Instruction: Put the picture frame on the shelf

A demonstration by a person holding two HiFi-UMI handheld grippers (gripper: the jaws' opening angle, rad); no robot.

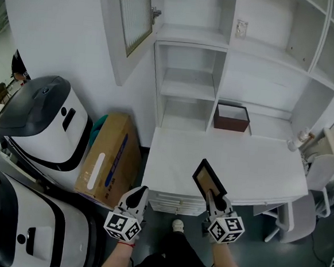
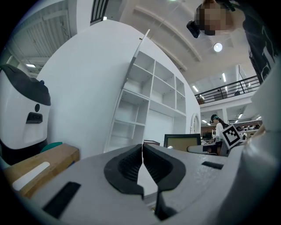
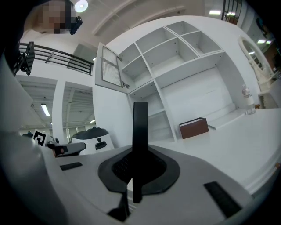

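My right gripper (image 1: pixel 211 192) is shut on a black picture frame (image 1: pixel 209 180) with a tan face, held upright over the front edge of the white desk (image 1: pixel 268 167). In the right gripper view the picture frame (image 3: pixel 140 132) shows edge-on as a dark vertical bar clamped between the jaws of the right gripper (image 3: pixel 136 169). The left gripper (image 1: pixel 140 192) hangs shut and empty in front of the desk's left corner; the left gripper (image 2: pixel 142 160) has its pads meeting. The white shelf unit (image 1: pixel 189 83) rises at the back of the desk.
A brown open box (image 1: pixel 231 118) sits on the desk beside the shelf. A cardboard carton (image 1: pixel 110 157) and two white-and-black machines (image 1: pixel 44 120) stand on the floor at left. A white chair (image 1: pixel 312 187) stands at right, near a bottle (image 1: pixel 298 139).
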